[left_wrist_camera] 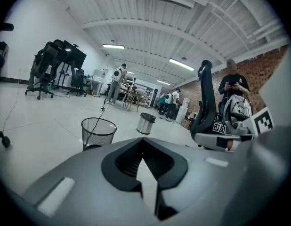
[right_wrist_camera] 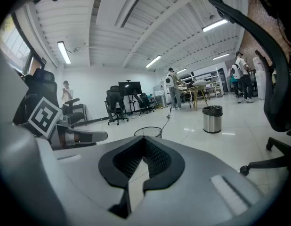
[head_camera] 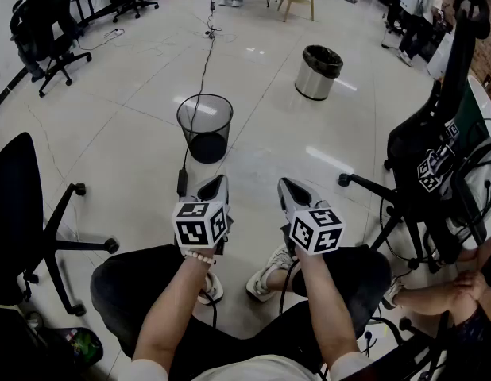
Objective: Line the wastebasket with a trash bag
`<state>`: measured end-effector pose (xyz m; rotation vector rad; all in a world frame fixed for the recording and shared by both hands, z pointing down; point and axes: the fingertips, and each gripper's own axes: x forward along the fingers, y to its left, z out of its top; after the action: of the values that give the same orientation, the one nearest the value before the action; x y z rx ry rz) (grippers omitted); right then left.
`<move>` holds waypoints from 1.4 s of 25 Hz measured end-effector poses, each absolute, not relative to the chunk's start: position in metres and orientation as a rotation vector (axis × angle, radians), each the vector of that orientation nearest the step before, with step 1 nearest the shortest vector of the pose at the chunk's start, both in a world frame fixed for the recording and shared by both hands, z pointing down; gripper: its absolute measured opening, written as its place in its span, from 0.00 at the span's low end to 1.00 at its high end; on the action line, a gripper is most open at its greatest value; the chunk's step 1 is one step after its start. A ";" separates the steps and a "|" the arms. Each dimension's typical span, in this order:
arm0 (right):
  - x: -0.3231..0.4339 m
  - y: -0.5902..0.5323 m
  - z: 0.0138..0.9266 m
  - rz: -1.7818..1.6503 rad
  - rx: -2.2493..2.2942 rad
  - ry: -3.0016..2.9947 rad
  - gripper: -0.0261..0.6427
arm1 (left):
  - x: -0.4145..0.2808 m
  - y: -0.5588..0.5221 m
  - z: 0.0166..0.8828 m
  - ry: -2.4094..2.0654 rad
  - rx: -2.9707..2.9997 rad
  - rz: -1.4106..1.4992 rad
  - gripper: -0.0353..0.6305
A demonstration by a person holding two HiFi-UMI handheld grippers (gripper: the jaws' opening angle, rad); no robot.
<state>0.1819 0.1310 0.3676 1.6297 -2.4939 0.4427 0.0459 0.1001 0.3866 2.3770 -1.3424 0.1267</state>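
Wastebasket (head_camera: 204, 128), the black round wire-mesh one, stands upright well ahead, in line w/ left gripper (head_camera: 217, 182), so that's nearer than right gripper (head_camera: 287, 185). Both jaws closed tight, nothing btw them.

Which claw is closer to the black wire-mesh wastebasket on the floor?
Left. The left claw sits almost straight in front of the black wire-mesh wastebasket, apart from it; the right claw is farther off to the side.

Wastebasket (head_camera: 205, 128): we see a round black wire-mesh bin, tapering toward its base.
Pose: we find it upright, mouth open upward.
Place: we locate it just left of centre, upper half of the head view.
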 end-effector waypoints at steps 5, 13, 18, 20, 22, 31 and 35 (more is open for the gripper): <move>0.178 0.136 0.376 0.417 1.640 -2.434 0.04 | 0.039 0.105 0.383 -1.340 2.366 0.117 0.07; 0.193 0.133 0.372 0.417 1.702 -2.417 0.04 | 0.039 0.099 0.379 -1.343 2.356 0.120 0.07; 0.193 0.106 0.366 0.317 1.702 -2.383 0.04 | 0.061 0.073 0.386 -1.377 2.350 0.135 0.07; 0.198 0.090 0.373 0.326 1.704 -2.374 0.04 | 0.072 0.060 0.398 -1.381 2.351 0.164 0.07; 0.205 0.075 0.388 0.347 1.702 -2.348 0.04 | 0.080 0.048 0.420 -1.369 2.340 0.206 0.07; 0.270 -0.010 0.475 0.488 1.713 -2.167 0.14 | 0.099 -0.020 0.528 -1.216 2.259 0.285 0.08; 0.301 -0.045 0.526 0.542 1.728 -2.056 0.27 | 0.112 -0.050 0.579 -1.161 2.257 0.378 0.30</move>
<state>0.3007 -0.0455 0.5259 1.7276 -2.0556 0.5424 0.1118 -0.0503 0.5785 2.2566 -1.1609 0.3782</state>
